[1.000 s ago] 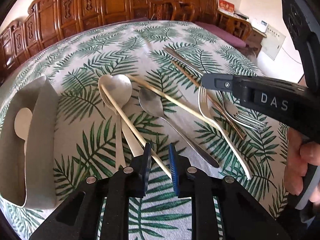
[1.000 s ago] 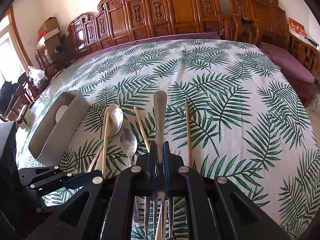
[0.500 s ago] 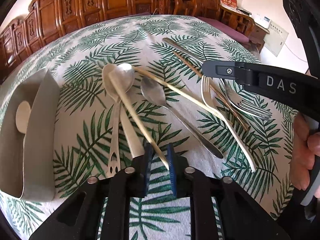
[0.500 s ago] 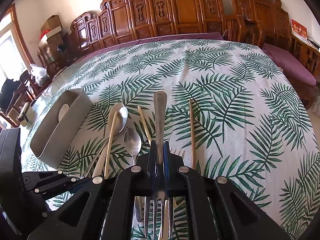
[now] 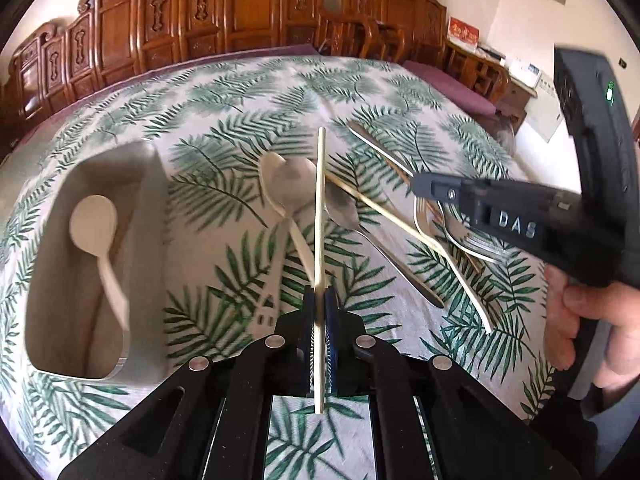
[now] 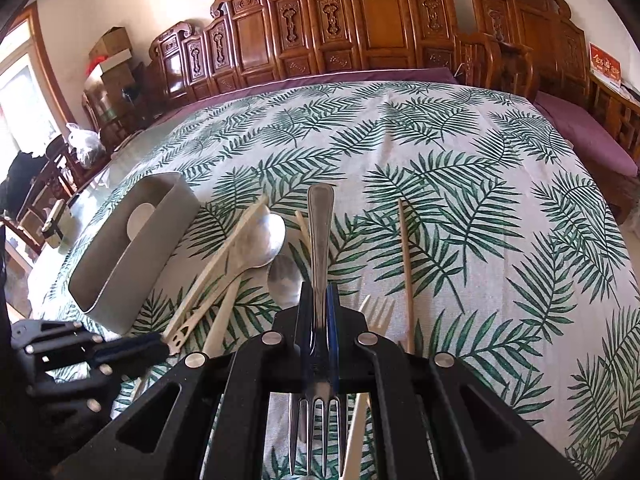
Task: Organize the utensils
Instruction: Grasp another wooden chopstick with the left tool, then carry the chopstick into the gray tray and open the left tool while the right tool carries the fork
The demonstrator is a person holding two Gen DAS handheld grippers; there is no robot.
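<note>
My left gripper (image 5: 319, 300) is shut on a pale chopstick (image 5: 319, 208) and holds it lifted above the table, pointing away. The grey utensil holder (image 5: 154, 216) lies to its left with a white spoon (image 5: 96, 232) inside. My right gripper (image 6: 320, 300) is shut on a metal fork (image 6: 320, 232), tines toward the camera, handle pointing away. On the leaf-print cloth lie two overlapping large spoons (image 5: 290, 184), a smaller metal spoon (image 5: 344, 210), a second chopstick (image 5: 384, 216), a white fork (image 5: 452, 256) and a brown chopstick (image 6: 405, 264). The holder also shows in the right wrist view (image 6: 132, 248).
The table wears a palm-leaf cloth (image 6: 440, 152). Carved wooden chairs (image 6: 360, 28) line the far side. The right gripper's body (image 5: 540, 224) and the hand holding it cross the right of the left wrist view. Boxes and bags (image 6: 104, 64) stand at far left.
My left gripper has closed on the pale chopstick and lifted it off the spoons; the view has swung so the holder sits nearer. The right gripper still holds the fork, hardly moved.
</note>
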